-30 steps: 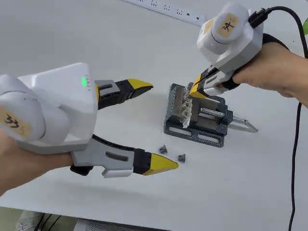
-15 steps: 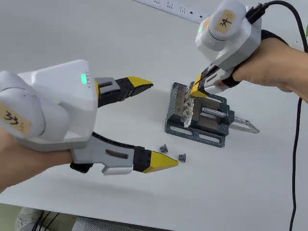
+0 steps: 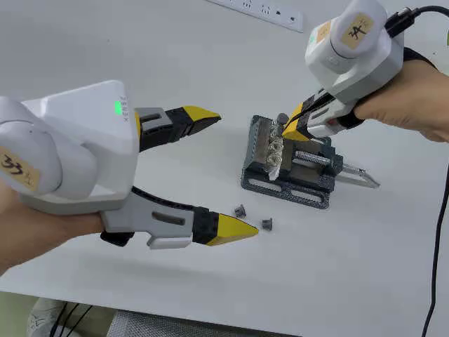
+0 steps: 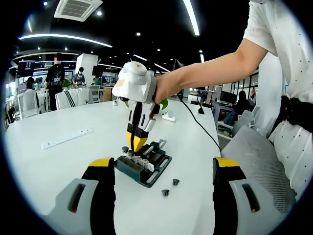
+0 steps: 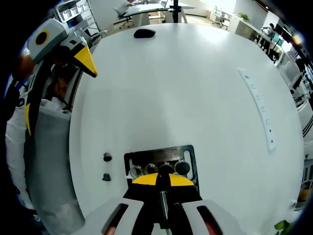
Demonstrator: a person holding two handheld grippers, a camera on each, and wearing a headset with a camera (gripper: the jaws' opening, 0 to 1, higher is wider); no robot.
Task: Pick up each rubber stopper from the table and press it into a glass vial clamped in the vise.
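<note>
- The left tongs (image 3: 237,173) are spread wide with nothing between them, held low over the white bench (image 3: 140,56) with their yellow tips pointing toward the vise (image 3: 287,188).
- Two loose rubber stoppers (image 3: 240,210) lie on the bench just in front of the vise, near each other but apart. The nearer one sits just past the lower tip of the left tongs without touching it. In the left gripper view both lie ahead of the tips, within the gap between the jaws.
- The right tongs (image 3: 290,130) are closed, tips together, pointing down over the row of glass vials (image 3: 272,151) clamped upright in the vise. No stopper shows between the tips.
- A dark stopper (image 3: 283,118) sits on top of the vial at the far end of the row, just beside the right tongs' tips.
- The other vials in the row stand open-mouthed in the right gripper view.
- A power strip (image 3: 259,8) lies on the bench well behind the vise.
</note>
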